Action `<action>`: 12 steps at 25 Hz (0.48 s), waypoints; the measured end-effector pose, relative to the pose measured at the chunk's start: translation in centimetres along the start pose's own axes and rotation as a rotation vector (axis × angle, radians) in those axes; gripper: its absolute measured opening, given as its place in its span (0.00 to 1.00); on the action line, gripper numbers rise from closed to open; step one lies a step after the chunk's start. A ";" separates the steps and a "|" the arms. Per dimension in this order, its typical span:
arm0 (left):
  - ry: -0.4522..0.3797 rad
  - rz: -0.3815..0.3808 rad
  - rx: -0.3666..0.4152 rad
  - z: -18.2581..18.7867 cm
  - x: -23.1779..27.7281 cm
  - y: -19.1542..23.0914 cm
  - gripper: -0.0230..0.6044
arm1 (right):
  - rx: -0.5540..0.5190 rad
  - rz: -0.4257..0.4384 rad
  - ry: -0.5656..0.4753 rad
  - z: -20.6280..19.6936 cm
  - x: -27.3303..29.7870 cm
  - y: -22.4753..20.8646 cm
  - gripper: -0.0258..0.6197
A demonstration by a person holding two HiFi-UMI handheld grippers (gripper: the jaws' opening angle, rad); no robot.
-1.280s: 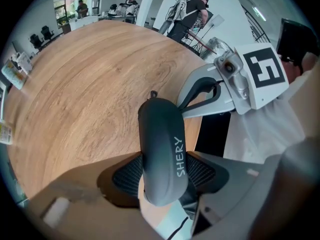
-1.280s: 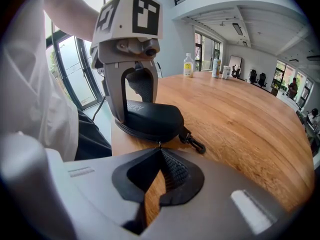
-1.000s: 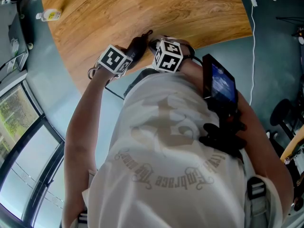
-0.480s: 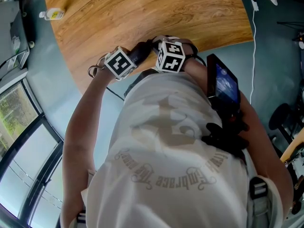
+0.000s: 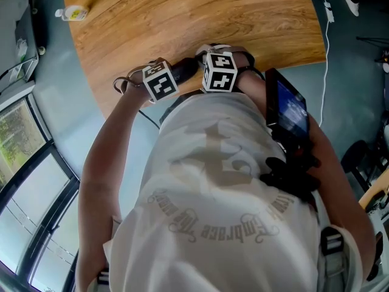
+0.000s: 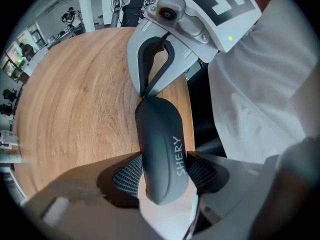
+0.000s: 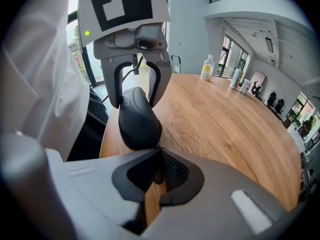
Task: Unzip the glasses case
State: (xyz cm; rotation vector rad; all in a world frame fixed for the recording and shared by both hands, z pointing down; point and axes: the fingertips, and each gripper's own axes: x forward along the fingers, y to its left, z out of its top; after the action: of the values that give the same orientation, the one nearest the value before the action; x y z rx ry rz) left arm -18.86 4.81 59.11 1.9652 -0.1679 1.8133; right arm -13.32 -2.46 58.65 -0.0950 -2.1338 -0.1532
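A dark grey glasses case (image 6: 160, 139) with light lettering is held above the near edge of the round wooden table (image 5: 182, 17). My left gripper (image 6: 162, 176) is shut on one end of the case, its ribbed pads pressing both sides. My right gripper (image 7: 159, 164) is shut on the small zip pull (image 7: 159, 151) at the other end of the case (image 7: 137, 119). In the head view the case (image 5: 184, 70) spans between the left gripper (image 5: 176, 76) and the right gripper (image 5: 197, 62), close to the person's chest. The zip line itself is hidden.
A small bottle (image 5: 74, 12) lies at the table's far left. Two or three more bottles (image 7: 206, 68) stand at the far side in the right gripper view. A phone on a mount (image 5: 289, 111) hangs by the person's right arm. The table edge (image 5: 285, 53) runs just under the grippers.
Both grippers have rolled with the case between them. The left marker cube has shifted right, toward the right one. Both grips on the case look unchanged.
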 end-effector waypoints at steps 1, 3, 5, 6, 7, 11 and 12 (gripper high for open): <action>-0.002 0.001 0.000 0.0 0.0 0.1 0.50 | -0.006 0.000 0.004 0.1 0.1 -0.1 0.05; -0.013 0.002 -0.010 -0.1 0.1 0.1 0.51 | -0.012 -0.003 0.010 0.1 0.4 -0.4 0.05; -0.041 -0.005 -0.044 0.0 0.1 0.2 0.51 | 0.004 0.002 0.001 0.1 0.5 -0.5 0.06; -0.066 -0.011 -0.077 0.1 0.0 0.3 0.51 | 0.023 0.005 -0.010 0.2 0.5 -0.6 0.06; -0.096 -0.016 -0.121 0.3 -0.2 0.6 0.50 | 0.045 0.001 -0.024 0.3 0.3 -0.9 0.07; -0.203 -0.002 -0.313 0.3 -1.7 2.3 0.50 | 0.148 -0.052 -0.086 0.3 -1.0 -2.9 0.08; -0.214 0.011 -0.344 0.0 -1.8 2.7 0.50 | 0.175 -0.067 -0.100 0.1 -1.5 -3.3 0.08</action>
State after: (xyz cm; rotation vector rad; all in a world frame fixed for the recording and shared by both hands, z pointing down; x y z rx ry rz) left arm -20.15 1.97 58.01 1.9031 -0.5233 1.4613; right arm -13.07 -5.75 57.10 0.0733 -2.2416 -0.0006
